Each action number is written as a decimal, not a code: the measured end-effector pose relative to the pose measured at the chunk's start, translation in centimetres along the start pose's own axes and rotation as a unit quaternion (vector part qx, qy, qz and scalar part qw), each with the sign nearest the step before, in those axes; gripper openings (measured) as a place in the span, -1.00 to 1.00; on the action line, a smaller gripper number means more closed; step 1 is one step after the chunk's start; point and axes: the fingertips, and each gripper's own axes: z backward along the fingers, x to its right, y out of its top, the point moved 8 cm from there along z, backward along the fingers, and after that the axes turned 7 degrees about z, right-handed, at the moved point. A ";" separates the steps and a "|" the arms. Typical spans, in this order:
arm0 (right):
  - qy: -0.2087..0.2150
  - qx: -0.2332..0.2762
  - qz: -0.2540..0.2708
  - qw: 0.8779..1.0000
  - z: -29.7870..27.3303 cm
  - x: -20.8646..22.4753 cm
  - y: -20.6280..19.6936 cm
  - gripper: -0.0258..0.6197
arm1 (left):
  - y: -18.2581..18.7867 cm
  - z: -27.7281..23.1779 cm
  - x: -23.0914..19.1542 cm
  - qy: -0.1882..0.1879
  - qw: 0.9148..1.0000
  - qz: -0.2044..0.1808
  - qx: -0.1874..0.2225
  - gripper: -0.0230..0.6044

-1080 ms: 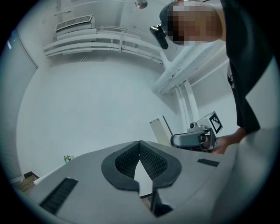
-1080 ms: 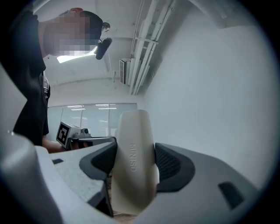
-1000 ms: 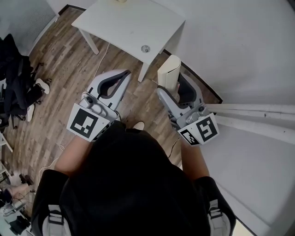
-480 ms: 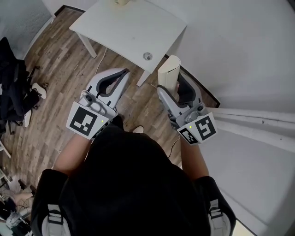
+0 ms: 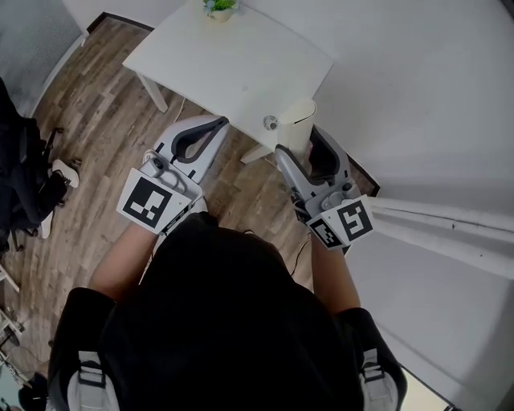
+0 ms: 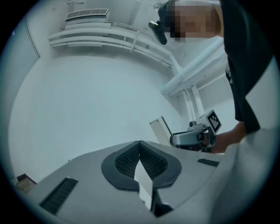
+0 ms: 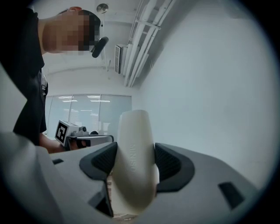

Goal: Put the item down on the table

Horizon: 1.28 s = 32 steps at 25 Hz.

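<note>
- Table (image 5: 229, 56): white, mostly bare top, just ahead of you. Plenty of room, so carry well in past the near corner before you lower. Don't drop it on the edge.
- Right gripper (image 5: 300, 149): pinching the item (image 7: 133, 146) across its middle, one dark pad on each side. Looks like a firm hold. Hold that squeeze until the base is on the tabletop, then spread the jaws wide and back straight out so the pads don't drag it over.
- Left gripper (image 5: 210, 127): pads pressed together, nothing between them. It sits beside the right one, over the floor near the table leg. It's not needed here, so park it clear of the landing spot.
- Item: cream, tall, rounded top, standing upright in the right gripper. In the head view it shows at the table's near corner. It's not set down yet, and I can't tell if it's over the top or short of it. It's tall and narrow, so likely tippy. Land it flat and level.
- Potted plant (image 5: 218, 6): at the far edge, well apart. No issue.
- Small round disc (image 5: 271, 123): right by the near corner, just beside the item in the head view. Place past it, not on it.
</note>
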 end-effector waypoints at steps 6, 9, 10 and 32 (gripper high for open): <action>-0.016 0.000 -0.003 1.000 -3.0 -0.4 0.0 -0.06 | -0.2 -0.2 -3.3 -0.014 1.000 0.004 -0.003 -0.95; -0.021 -0.008 -0.005 1.000 -5.1 -0.6 -0.2 -0.06 | -0.2 -0.1 -5.7 -0.018 1.000 0.006 -0.001 -0.95; -0.022 -0.012 -0.005 1.000 -5.9 -0.5 -0.3 -0.06 | -0.2 -0.2 -6.5 -0.018 1.000 0.007 0.000 -0.95; -0.036 -0.043 -0.010 0.998 -14.6 12.8 -5.2 -0.06 | -3.0 -12.5 -15.8 -0.010 1.000 0.011 -0.010 -0.95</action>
